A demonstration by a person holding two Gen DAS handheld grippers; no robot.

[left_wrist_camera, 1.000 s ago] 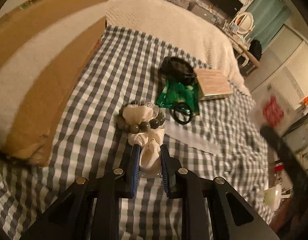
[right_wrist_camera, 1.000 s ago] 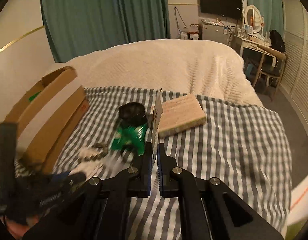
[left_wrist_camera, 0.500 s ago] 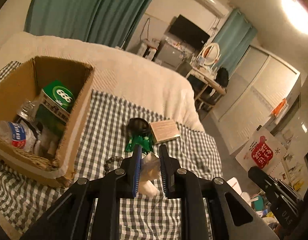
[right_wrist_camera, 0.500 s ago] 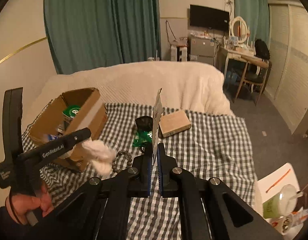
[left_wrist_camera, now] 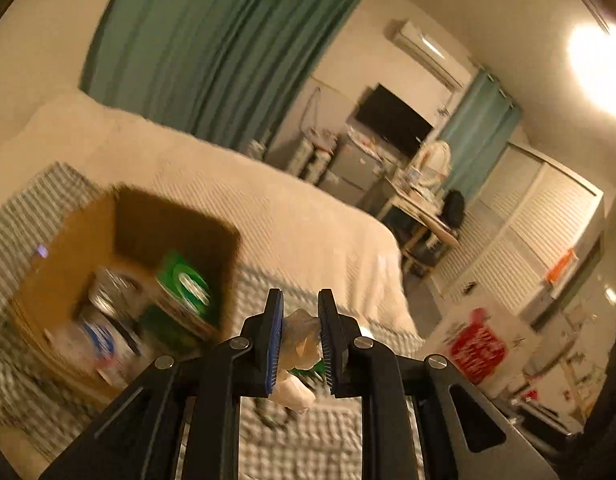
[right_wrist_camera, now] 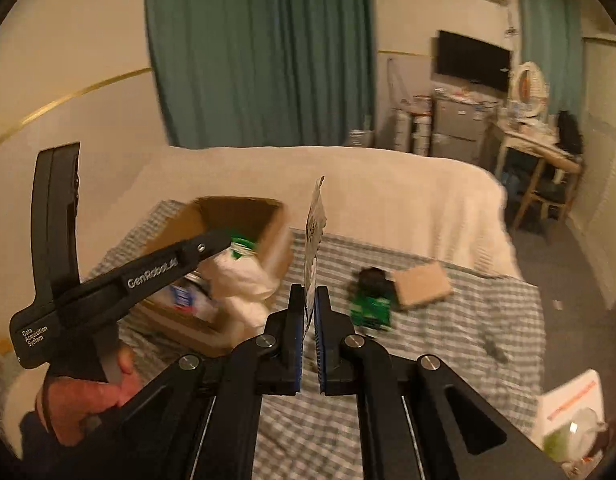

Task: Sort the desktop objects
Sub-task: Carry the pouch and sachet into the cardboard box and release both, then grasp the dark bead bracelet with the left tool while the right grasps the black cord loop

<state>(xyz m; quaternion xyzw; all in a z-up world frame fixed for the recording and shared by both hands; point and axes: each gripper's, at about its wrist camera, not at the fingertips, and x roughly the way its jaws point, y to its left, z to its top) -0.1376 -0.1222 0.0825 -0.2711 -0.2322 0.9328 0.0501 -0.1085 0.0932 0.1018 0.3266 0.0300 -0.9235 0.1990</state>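
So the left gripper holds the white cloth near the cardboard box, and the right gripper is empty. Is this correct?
Not quite. The right gripper is not empty: the right wrist view shows it shut on a thin flat packet. The left gripper does hold the white cloth by the cardboard box.

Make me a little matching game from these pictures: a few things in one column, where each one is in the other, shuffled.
Things:
1. white cloth
2. thin card
3. green can
4. brown book

Places:
A. lying on the checked blanket
B. inside the cardboard box
C. in the left gripper
D. upright in the right gripper

Pairs: 1-C, 2-D, 3-B, 4-A
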